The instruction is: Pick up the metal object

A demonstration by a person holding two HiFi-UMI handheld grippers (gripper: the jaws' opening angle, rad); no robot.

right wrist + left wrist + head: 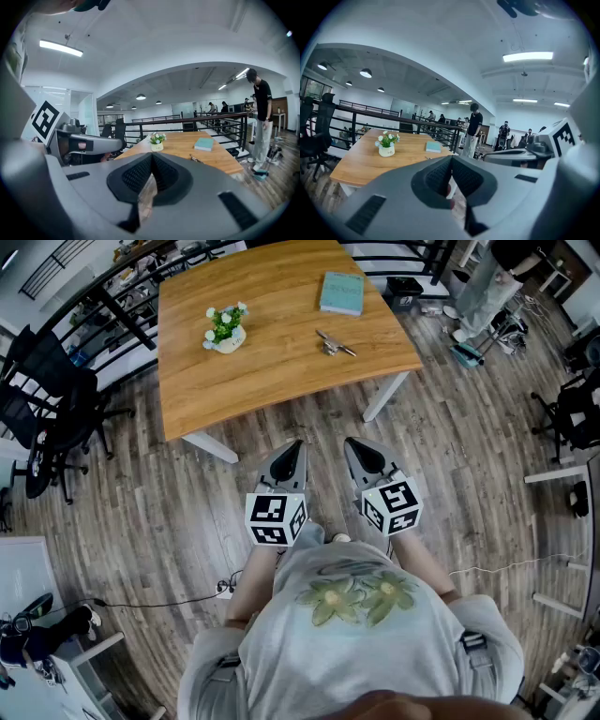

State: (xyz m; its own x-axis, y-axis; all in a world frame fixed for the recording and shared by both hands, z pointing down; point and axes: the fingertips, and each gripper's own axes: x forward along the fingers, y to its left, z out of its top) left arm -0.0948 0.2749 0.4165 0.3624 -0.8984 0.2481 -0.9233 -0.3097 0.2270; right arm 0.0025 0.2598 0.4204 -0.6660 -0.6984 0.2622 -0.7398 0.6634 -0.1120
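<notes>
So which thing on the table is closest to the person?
The small metal thing. It lies closest to the near edge of the table; the flower pot sits off to its left, and the blue book lies farther back.

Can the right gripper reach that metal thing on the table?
Probably not yet: the right gripper hangs over the floor, short of the table, jaws together. The metal object lies unobstructed, so a step forward should do.

Left tool (292, 451), right tool (356, 448) side by side, jaws closed, empty.

Pale grey shirt (356, 648) with green flower print.
</notes>
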